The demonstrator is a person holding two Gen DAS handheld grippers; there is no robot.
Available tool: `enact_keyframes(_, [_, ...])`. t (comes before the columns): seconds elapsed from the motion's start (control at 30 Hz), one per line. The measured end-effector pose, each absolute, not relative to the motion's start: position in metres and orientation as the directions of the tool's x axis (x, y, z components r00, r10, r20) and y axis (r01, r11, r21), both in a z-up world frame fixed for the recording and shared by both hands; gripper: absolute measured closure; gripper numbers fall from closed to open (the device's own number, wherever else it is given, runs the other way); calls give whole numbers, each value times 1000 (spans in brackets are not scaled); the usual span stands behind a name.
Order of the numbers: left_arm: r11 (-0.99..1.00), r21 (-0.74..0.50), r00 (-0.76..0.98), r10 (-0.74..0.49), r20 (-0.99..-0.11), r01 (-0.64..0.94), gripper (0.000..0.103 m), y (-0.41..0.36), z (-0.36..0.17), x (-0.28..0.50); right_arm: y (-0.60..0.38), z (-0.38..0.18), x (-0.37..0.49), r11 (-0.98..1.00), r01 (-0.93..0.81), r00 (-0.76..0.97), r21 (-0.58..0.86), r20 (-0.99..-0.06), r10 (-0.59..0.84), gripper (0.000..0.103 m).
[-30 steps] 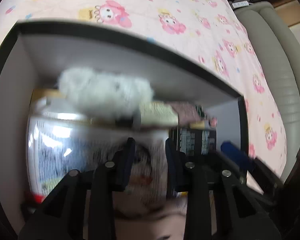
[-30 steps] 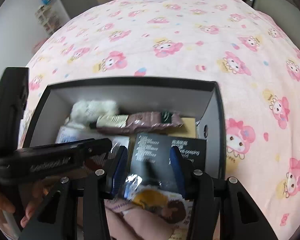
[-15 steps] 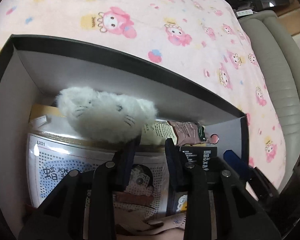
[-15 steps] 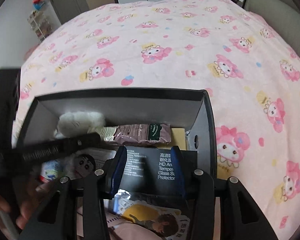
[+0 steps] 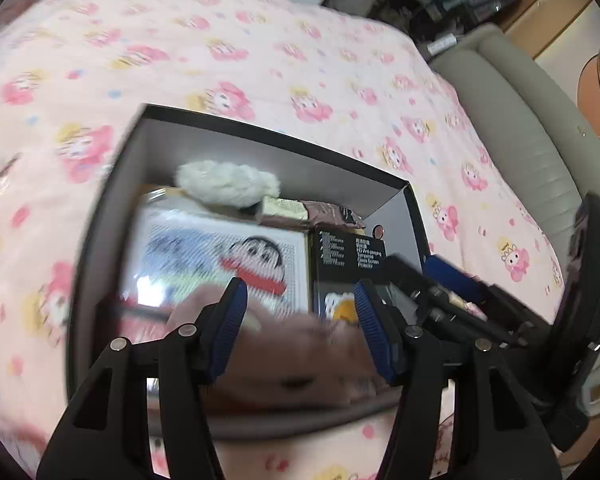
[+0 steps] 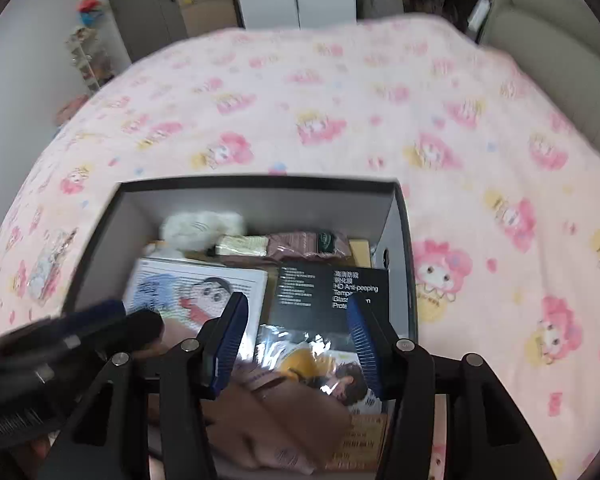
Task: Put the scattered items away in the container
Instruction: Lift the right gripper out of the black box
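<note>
The left gripper (image 5: 298, 312) is held with its blue-padded fingers (image 5: 230, 320) spread wide apart, nothing clamped between them. The right gripper (image 6: 296, 324) is likewise held spread, and nothing is gripped between its pads (image 6: 362, 336).

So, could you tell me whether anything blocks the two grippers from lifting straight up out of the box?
Nothing visible does. The box is open-topped, and the left gripper and right gripper both hang open and empty above the packets inside.
</note>
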State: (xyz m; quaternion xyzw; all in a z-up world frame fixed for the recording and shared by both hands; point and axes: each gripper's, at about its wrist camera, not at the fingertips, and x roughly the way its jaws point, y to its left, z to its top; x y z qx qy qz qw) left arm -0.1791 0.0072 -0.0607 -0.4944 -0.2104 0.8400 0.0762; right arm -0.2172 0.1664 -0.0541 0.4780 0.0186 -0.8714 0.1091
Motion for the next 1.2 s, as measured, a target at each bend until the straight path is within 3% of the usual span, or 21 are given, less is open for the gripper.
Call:
enact_keyframes(0.63, [-940,-335,-572,313,-758,-70,45,-17,-6,-37,134,-8,-60,-968,231,-596,95,-773,-218,55])
enact_keyframes(1.2, [-953,-297,-601,203,-773,61,42,-95,-8,7,49,-8,-31,-943,331,-548,45,-804,-231,55])
